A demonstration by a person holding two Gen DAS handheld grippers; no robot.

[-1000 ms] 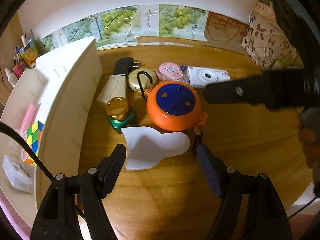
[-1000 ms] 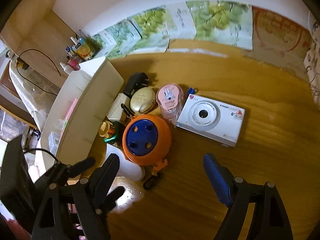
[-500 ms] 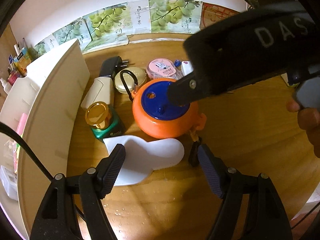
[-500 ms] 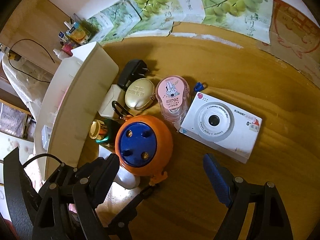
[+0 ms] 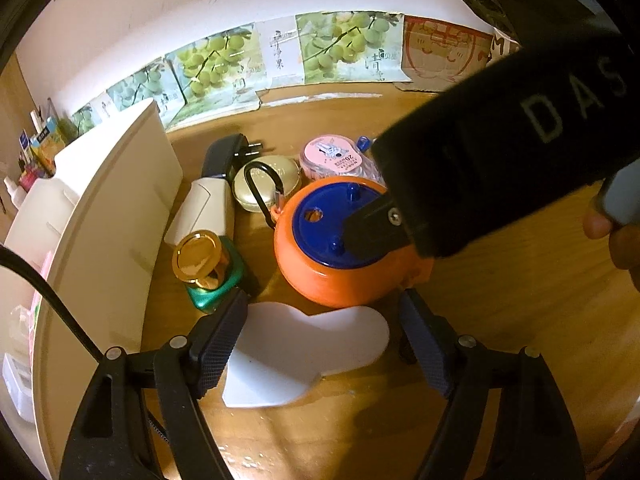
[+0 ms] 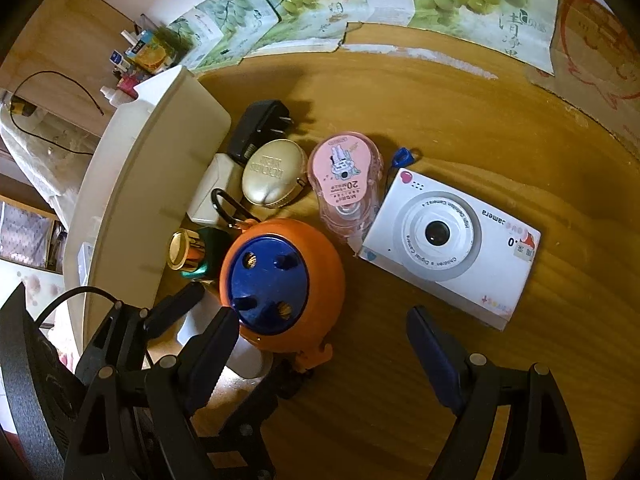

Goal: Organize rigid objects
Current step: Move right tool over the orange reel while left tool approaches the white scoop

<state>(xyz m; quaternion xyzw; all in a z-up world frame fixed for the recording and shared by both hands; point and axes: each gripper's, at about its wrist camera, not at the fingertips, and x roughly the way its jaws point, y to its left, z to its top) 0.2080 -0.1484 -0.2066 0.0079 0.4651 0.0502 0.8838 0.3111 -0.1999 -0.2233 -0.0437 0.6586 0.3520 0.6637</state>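
- Your left tool (image 5: 320, 336) hangs spread over the white scoop (image 5: 308, 356) on the counter (image 5: 500, 320), just in front of the orange reel (image 5: 340, 272).
- Your right tool (image 6: 320, 348) gapes too — empty, over the reel's near edge.
- The scoop looks light, stiff and slick — pinch its narrow flat end, not the curve.
- The camera (image 6: 452, 244) seems fragile; grip its body edges.

Orange reel (image 6: 288, 280) with blue face, white camera (image 6: 448, 248), perhaps green gold-capped bottle (image 5: 208, 268).
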